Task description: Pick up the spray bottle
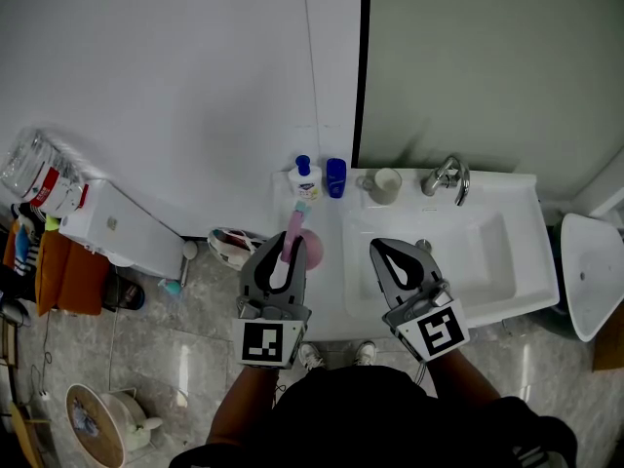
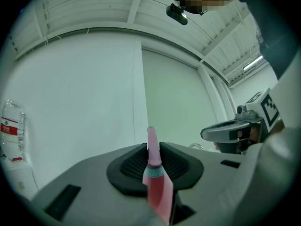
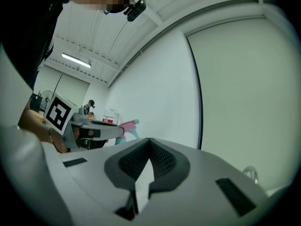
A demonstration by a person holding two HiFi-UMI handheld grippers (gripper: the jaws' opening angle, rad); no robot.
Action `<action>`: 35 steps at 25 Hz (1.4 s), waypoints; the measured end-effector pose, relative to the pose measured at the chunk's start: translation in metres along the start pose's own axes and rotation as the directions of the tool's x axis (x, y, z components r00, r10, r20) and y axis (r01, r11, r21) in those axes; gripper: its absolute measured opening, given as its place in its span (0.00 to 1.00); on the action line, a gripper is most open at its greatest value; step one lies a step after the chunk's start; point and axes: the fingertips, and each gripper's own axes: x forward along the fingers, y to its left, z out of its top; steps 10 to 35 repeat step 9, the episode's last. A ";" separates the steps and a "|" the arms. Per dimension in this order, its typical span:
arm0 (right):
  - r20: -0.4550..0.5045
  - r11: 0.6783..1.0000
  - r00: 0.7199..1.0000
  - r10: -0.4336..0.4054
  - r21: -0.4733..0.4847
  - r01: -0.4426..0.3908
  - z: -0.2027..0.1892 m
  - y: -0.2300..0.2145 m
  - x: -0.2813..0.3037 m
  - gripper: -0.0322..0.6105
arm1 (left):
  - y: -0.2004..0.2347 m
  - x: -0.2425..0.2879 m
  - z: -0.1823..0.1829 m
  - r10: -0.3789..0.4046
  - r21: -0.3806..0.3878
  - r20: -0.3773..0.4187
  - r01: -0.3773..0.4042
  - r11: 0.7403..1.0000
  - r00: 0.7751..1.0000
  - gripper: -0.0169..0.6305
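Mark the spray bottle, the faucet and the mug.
spray bottle (image 1: 293, 230): head view, on its pink neck.
faucet (image 1: 447, 175): head view, on the chrome body above the sink.
mug (image 1: 386, 185): head view, on its outer wall.

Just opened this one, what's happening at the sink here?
A person stands at a white sink with a gripper in each hand. The left gripper is shut on the pink spray bottle, gripping it by its head at the sink's left end. Whether the bottle is off the surface isn't clear. The right gripper is shut and empty, held over the sink's near edge.
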 end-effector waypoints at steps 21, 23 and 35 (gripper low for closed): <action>0.001 1.000 1.000 0.000 0.000 0.000 -0.001 0.000 0.001 0.05 | -0.002 0.000 -0.002 -0.006 -0.006 -0.008 0.006 1.000 1.000 0.16; 0.001 1.000 1.000 0.000 0.000 0.000 -0.001 0.000 0.001 0.05 | -0.002 0.000 -0.002 -0.006 -0.006 -0.008 0.006 1.000 1.000 0.16; 0.001 1.000 1.000 0.000 0.000 0.000 -0.001 0.000 0.001 0.05 | -0.002 0.000 -0.002 -0.006 -0.006 -0.008 0.006 1.000 1.000 0.16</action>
